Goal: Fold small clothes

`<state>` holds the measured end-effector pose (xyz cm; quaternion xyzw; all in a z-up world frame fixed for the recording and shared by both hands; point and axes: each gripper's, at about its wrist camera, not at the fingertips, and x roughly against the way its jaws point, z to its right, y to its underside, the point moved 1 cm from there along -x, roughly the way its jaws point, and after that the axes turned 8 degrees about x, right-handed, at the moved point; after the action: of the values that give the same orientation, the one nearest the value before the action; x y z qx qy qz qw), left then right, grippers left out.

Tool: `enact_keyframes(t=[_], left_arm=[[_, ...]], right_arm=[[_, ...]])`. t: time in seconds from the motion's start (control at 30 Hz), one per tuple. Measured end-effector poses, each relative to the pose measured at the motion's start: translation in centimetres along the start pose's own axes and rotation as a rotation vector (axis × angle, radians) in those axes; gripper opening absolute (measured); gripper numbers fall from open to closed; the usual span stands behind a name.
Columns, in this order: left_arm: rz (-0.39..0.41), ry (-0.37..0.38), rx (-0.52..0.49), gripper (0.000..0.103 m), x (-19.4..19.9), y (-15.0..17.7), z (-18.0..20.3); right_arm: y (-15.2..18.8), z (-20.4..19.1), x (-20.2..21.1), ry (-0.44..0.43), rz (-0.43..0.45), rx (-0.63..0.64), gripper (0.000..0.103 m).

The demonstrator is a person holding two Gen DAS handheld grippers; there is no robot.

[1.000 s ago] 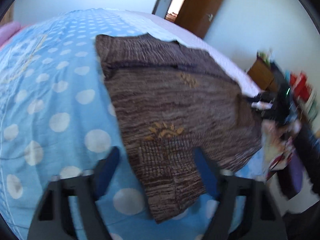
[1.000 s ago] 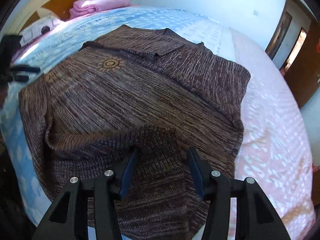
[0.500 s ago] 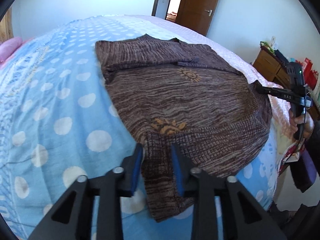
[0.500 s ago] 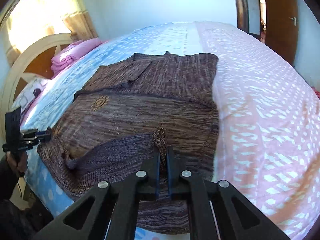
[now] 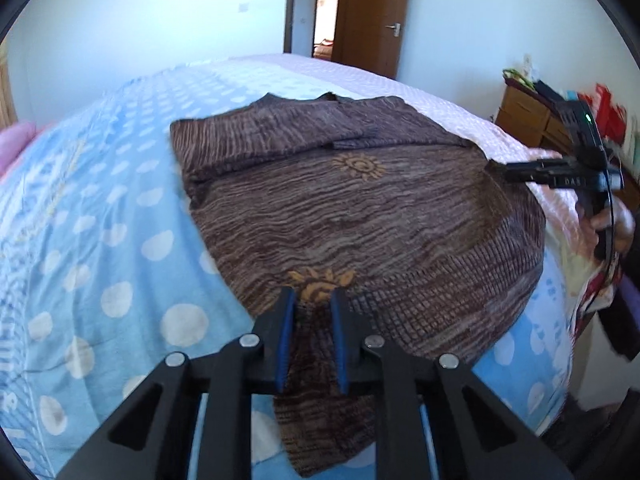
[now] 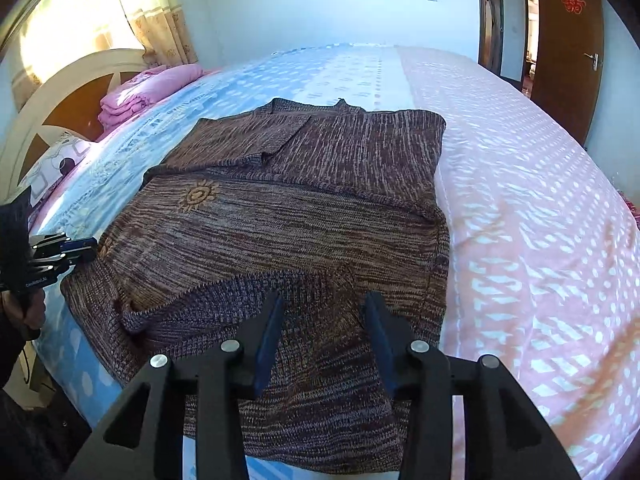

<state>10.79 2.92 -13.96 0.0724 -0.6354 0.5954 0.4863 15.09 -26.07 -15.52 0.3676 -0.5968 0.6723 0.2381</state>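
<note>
1. A brown knitted sweater (image 5: 360,216) lies spread across the bed (image 5: 100,248), its hem hanging over the near edge and its collar toward the far side.
2. The left wrist view shows the left gripper (image 5: 313,300) over the near edge of the bed. Its jaws have just been closing, and the blue pads (image 5: 285,344) now pinch a bunched strip of the sweater's hem between them.
3. That view alone shows the right gripper (image 5: 496,168) from the side, at the sweater's right edge, with a hand (image 5: 612,224) on its handle, and a wooden dresser (image 5: 528,116) beyond it.
4. The right wrist view shows the right gripper (image 6: 323,300) with its jaws just opened, standing apart over a folded-up flap of the hem; the pads do not press on the cloth.
5. Only this view shows the white headboard (image 6: 60,92), pink folded bedding (image 6: 148,88) at the bed's far left corner, and a sunlit curtain (image 6: 152,16).
6. The bed cover is blue with white dots on one half, pink on the other. Both views show white walls and a brown door (image 6: 568,48).
</note>
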Motion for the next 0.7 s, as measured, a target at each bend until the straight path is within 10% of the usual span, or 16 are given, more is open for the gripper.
enact_keyframes(t=[0.7], left_arm=[[-0.028, 0.038, 0.063, 0.017, -0.2, 1.1, -0.9]], right_arm=[[-1.2, -1.2, -2.2, 0.049, -0.095, 0.149, 0.052]])
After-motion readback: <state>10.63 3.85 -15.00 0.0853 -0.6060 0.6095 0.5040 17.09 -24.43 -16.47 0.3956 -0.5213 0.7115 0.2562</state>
